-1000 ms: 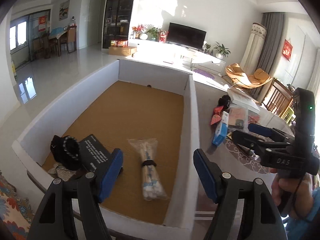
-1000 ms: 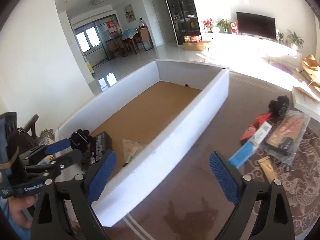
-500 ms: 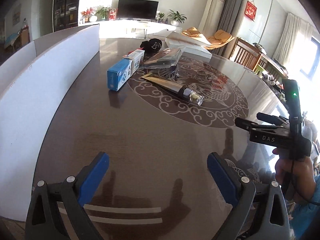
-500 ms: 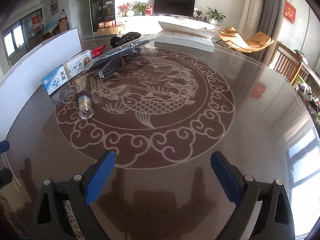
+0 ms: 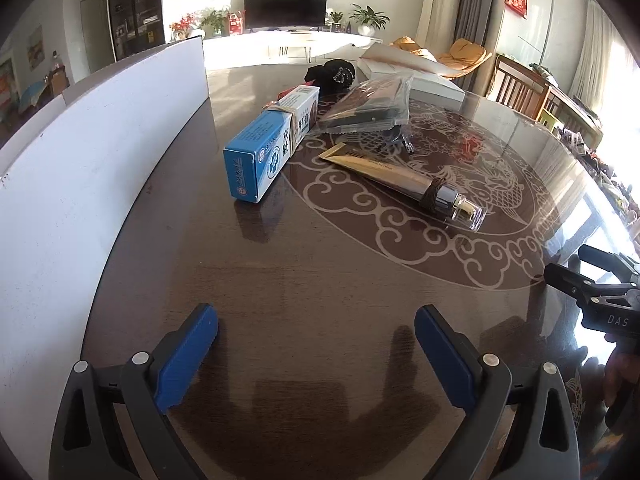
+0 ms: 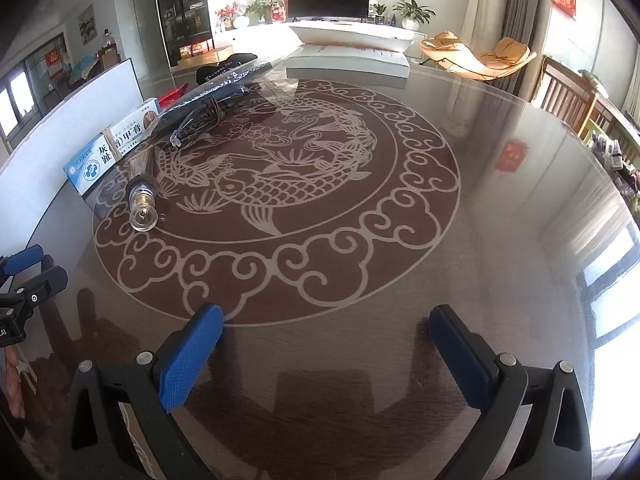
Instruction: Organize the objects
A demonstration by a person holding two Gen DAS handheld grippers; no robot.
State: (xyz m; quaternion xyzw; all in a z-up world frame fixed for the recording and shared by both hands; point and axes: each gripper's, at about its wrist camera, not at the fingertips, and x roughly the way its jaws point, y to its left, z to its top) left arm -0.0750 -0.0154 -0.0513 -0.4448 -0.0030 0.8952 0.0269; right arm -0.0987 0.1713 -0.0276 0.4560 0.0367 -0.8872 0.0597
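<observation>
A blue and white medicine box [image 5: 272, 148] lies on the dark table beside the white box wall [image 5: 80, 168]. A gold tube with a clear cap [image 5: 404, 178] lies to its right. A clear bag with dark items [image 5: 372, 106] and a black bundle [image 5: 332, 74] lie behind. My left gripper [image 5: 316, 344] is open and empty, low over the table in front of them. My right gripper [image 6: 326, 340] is open and empty over the table's fish pattern; the box [image 6: 116, 144], tube [image 6: 142, 200] and bag [image 6: 216, 92] are to its far left.
A white flat box [image 6: 352, 60] lies at the table's far side. The right gripper shows at the right edge of the left wrist view [image 5: 600, 292]; the left gripper shows at the left edge of the right wrist view [image 6: 24, 280]. Chairs stand beyond the table's right rim.
Both grippers swung from the white box out over the table, then the left one moved closer to the blue box and gold tube. Both stayed open and empty.
</observation>
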